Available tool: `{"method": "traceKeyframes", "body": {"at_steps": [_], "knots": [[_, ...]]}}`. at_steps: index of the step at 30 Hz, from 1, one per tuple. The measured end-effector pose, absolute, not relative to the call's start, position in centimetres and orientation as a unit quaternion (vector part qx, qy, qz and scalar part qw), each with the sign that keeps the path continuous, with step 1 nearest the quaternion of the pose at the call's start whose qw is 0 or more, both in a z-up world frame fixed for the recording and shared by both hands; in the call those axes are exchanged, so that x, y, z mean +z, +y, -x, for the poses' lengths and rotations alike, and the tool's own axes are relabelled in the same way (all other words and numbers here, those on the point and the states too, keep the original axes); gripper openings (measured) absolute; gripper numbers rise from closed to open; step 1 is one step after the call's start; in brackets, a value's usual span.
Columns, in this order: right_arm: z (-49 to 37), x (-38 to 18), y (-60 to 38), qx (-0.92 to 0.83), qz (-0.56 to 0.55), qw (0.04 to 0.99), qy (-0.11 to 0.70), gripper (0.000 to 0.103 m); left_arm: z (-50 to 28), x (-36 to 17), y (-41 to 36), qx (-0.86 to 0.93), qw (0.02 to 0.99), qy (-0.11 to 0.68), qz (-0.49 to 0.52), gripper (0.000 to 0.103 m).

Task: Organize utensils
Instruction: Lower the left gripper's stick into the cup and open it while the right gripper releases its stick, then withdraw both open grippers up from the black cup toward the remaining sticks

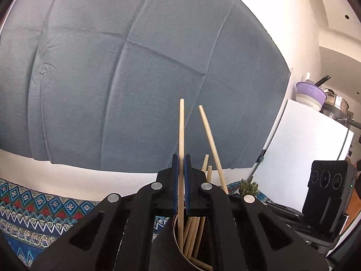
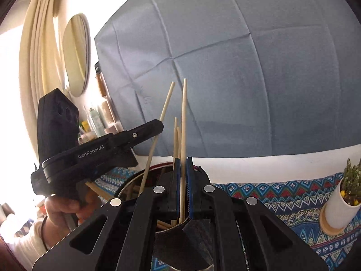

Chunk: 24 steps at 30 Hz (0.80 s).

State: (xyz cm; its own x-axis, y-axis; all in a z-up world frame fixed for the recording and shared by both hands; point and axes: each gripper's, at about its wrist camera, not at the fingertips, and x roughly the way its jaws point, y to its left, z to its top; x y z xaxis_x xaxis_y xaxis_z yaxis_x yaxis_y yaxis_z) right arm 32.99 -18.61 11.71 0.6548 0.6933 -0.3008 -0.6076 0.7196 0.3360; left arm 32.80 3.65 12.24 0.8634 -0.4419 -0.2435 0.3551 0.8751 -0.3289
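In the left wrist view my left gripper (image 1: 181, 158) is shut on one upright wooden chopstick (image 1: 181, 131), its lower end inside a round dark holder (image 1: 178, 244) with several chopsticks (image 1: 194, 230) in it. A second, tilted chopstick (image 1: 211, 144) rises just to the right. In the right wrist view my right gripper (image 2: 183, 159) is shut on that second chopstick (image 2: 184, 117) above the same holder (image 2: 128, 184). The left gripper (image 2: 160, 127), held by a hand (image 2: 65, 205), pinches its own leaning chopstick (image 2: 164, 108). Two more sticks (image 2: 176, 135) stand between them.
A blue-grey cloth (image 1: 135, 79) hangs behind the table, which has a patterned blue tablecloth (image 2: 282, 194). A potted cactus (image 2: 343, 201) stands at the right. The right gripper's black housing (image 1: 325, 180) is close by. A white fridge (image 1: 304, 140) and a round mirror (image 2: 75, 54) lie farther off.
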Motion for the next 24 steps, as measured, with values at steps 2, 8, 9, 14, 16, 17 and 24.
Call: {"method": "traceKeyframes", "body": {"at_steps": [2, 8, 9, 14, 16, 17, 24], "knots": [[-32.5, 11.7, -18.7, 0.355, -0.094, 0.906, 0.212, 0.005, -32.2, 12.3, 3.6, -0.203, 0.958, 0.163, 0.122, 0.005], [-31.5, 11.9, -18.9, 0.336, -0.066, 0.913, 0.223, 0.005, -30.5, 12.4, 3.1, -0.194, 0.962, 0.179, 0.071, 0.005], [-31.4, 12.1, -18.9, 0.335, -0.062, 0.912, 0.228, 0.005, -30.3, 12.3, 2.9, -0.191, 0.963, 0.184, 0.058, 0.005], [-30.1, 13.0, -18.6, 0.321, -0.019, 0.918, 0.233, 0.005, -29.4, 12.5, 3.3, -0.184, 0.961, 0.203, 0.047, 0.005], [-29.8, 13.1, -18.3, 0.318, -0.006, 0.916, 0.245, 0.005, -29.0, 12.6, 3.2, -0.177, 0.961, 0.206, 0.04, 0.005], [-29.6, 13.2, -18.2, 0.315, 0.003, 0.916, 0.249, 0.005, -28.9, 12.7, 3.2, -0.178, 0.96, 0.211, 0.042, 0.005], [-28.1, 13.4, -19.0, 0.3, 0.014, 0.921, 0.248, 0.007, -27.0, 13.6, 3.3, -0.164, 0.962, 0.217, 0.034, 0.042]]}}
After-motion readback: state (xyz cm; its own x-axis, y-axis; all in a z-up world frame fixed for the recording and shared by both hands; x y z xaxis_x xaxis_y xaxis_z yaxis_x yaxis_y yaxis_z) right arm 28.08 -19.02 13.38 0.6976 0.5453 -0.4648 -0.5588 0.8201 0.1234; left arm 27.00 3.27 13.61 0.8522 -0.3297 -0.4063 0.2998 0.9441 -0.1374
